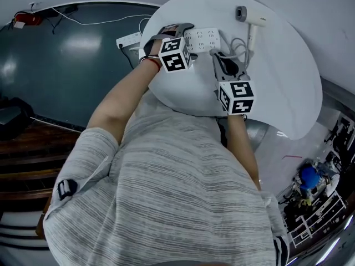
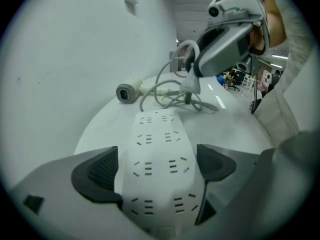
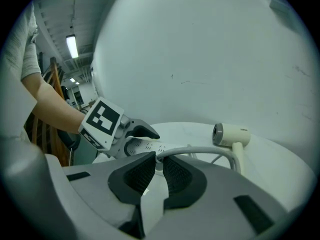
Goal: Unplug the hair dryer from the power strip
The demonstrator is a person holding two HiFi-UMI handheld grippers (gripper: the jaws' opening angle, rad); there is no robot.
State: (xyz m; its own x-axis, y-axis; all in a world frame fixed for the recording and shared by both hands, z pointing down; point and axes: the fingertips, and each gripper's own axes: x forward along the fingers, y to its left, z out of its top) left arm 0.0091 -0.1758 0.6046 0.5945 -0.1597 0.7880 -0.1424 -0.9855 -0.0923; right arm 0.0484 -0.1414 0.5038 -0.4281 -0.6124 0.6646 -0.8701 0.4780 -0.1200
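Note:
A white power strip [image 1: 202, 39] lies on the round white table [image 1: 288, 82], and my left gripper [image 1: 180, 33] is shut on its near end. In the left gripper view the strip [image 2: 157, 154] runs between both pads and every socket I can see is empty. My right gripper [image 1: 218, 57] is shut on the hair dryer's white plug [image 2: 192, 83], held in the air just beyond the strip. The grey cord [image 3: 200, 151] loops from the jaws to the white hair dryer [image 3: 229, 134], which lies on the table's far side [image 1: 249, 24].
A wall rises close behind the table. Loose cord coils [image 2: 170, 96] lie between strip and dryer. A second power strip [image 1: 128, 39] with a white cable sits on the dark floor to the left. The table edge is near my body.

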